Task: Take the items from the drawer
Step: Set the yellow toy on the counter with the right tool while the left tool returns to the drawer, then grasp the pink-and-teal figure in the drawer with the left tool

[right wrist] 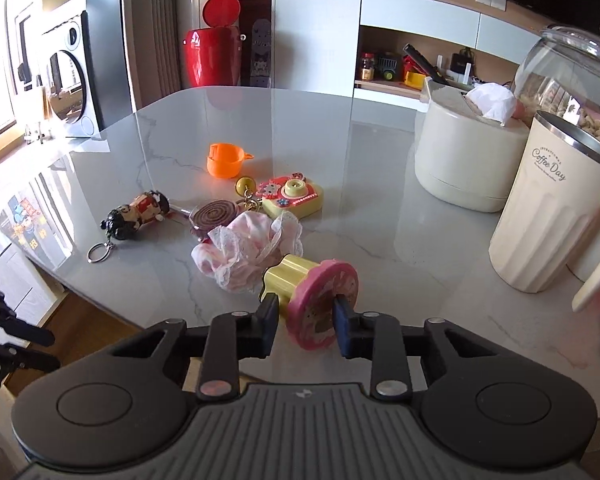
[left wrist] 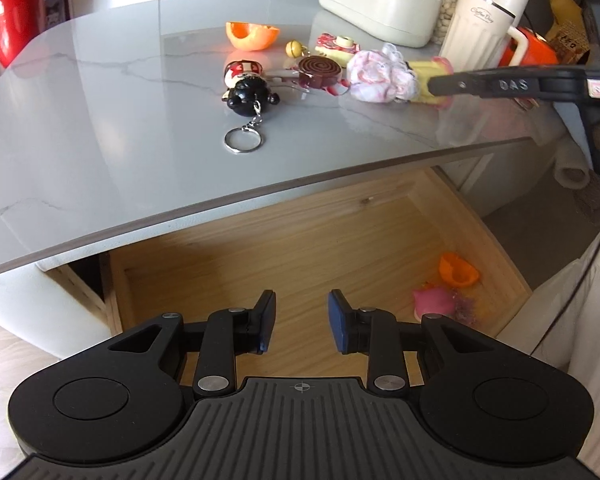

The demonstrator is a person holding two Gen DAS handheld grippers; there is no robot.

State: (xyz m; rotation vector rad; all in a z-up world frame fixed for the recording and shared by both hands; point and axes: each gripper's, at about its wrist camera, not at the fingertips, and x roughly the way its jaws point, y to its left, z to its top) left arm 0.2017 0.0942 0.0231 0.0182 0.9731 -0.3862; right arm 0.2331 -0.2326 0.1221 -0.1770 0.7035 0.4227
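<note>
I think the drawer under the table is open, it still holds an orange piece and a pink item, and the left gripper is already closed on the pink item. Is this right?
One detail is wrong. In the left wrist view the left gripper is open and holds nothing; it hangs over the drawer, apart from the pink item. The drawer is open, and the orange piece and pink item lie inside.

Toys clustered on table (left wrist: 80,128), two items in drawer (left wrist: 340,232) beneath

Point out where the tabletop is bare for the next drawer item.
Bare: the near-left tabletop beside the key ring, and the stretch between the scrunchie and the mug. Crowded: the toy cluster around the swirl charm.
</note>
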